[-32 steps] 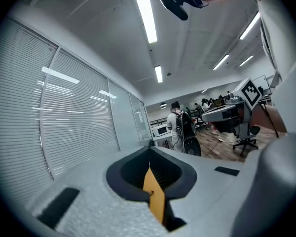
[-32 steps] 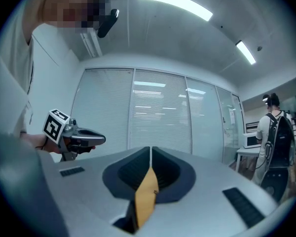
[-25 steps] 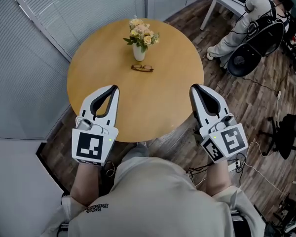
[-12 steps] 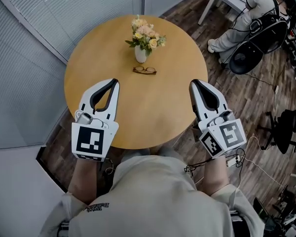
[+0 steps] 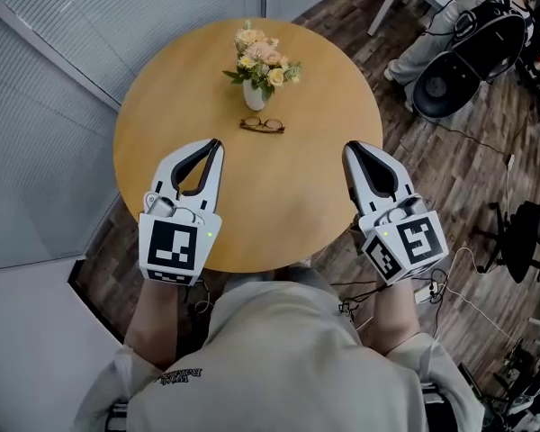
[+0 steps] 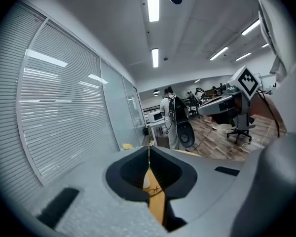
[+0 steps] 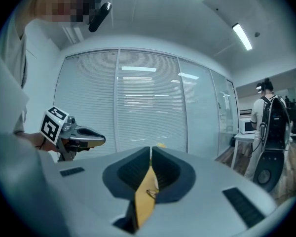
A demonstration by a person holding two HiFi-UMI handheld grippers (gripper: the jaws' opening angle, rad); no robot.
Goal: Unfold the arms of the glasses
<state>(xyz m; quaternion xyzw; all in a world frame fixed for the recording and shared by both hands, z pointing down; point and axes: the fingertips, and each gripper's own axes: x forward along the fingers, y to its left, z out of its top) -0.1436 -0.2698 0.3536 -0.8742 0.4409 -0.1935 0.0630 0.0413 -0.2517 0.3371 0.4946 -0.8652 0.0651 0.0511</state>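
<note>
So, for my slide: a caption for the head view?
Left gripper and right gripper, both shut, hover over a round table with glasses near a flower vase.

Bare table (image 5: 288,214) surface lay open between the left gripper (image 5: 216,144), the right gripper (image 5: 350,148) and the glasses (image 5: 262,125), so the near side was unobstructed. The vase (image 5: 254,95) of flowers stood just behind the glasses and blocked the far side. A glass wall (image 5: 63,79) with blinds bounded the left, beyond the table edge.
</note>
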